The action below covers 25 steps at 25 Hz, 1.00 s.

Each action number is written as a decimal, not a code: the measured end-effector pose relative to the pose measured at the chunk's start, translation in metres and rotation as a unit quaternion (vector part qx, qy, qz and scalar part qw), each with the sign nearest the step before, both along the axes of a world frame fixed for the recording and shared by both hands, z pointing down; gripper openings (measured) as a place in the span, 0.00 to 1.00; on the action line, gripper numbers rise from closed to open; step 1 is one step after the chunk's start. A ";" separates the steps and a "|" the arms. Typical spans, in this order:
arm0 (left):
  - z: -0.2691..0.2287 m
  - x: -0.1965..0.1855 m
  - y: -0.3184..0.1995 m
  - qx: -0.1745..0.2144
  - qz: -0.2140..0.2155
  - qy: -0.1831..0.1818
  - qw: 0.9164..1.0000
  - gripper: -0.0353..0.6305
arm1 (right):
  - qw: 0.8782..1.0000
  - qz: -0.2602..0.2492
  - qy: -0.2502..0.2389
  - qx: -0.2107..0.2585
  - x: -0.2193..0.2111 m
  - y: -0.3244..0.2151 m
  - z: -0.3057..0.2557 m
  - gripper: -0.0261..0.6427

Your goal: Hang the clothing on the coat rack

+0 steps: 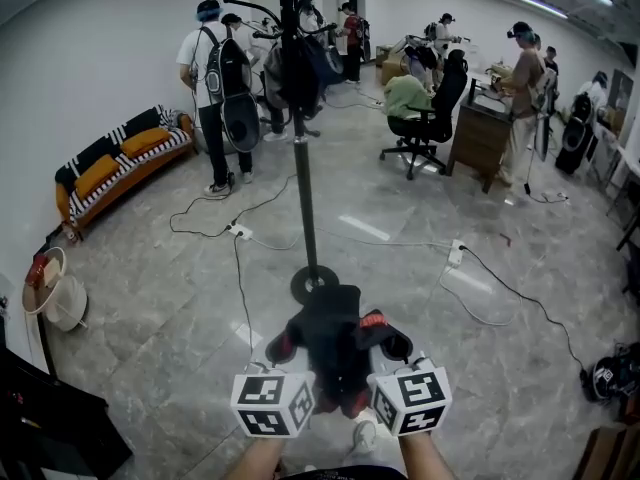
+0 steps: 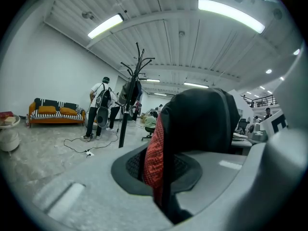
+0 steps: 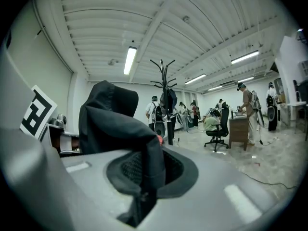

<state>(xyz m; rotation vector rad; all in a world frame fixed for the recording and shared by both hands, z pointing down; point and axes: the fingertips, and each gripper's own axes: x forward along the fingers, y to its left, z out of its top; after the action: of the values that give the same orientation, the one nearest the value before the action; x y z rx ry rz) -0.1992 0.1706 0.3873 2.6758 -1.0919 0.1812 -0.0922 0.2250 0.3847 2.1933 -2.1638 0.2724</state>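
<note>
Both tools are pale grey moulded plastic. Behind the jaws of the left gripper (image 1: 283, 346) and the right gripper (image 1: 393, 345) sits a white cube (image 1: 272, 403), each face printed with a black square marker. Around the jaws' seam lies a dark oval recess (image 2: 124, 177) lined with a black mesh pad (image 2: 137, 165). A shallow rectangular dent (image 2: 60, 203) marks the grey surface outside it. Bare forearms (image 1: 428, 456) lie behind the cubes.
</note>
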 end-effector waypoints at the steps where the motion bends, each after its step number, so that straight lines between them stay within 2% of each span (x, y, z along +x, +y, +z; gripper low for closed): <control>1: 0.001 0.009 -0.003 0.000 0.000 -0.001 1.000 0.09 | 1.000 -0.001 0.000 0.001 0.010 -0.004 0.000 0.08; 15: -0.009 0.115 -0.045 0.006 -0.020 -0.015 1.000 0.09 | 1.000 -0.024 0.000 0.014 0.125 -0.050 -0.016 0.08; 25: -0.018 0.147 -0.065 0.014 -0.045 -0.017 0.999 0.09 | 0.999 -0.043 0.001 0.027 0.165 -0.074 -0.025 0.08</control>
<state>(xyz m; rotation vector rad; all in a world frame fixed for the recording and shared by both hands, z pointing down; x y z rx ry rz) -0.0517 0.1057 0.3693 2.6515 -1.2303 0.1966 0.0732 0.1508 0.3598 2.1191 -2.2840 0.2108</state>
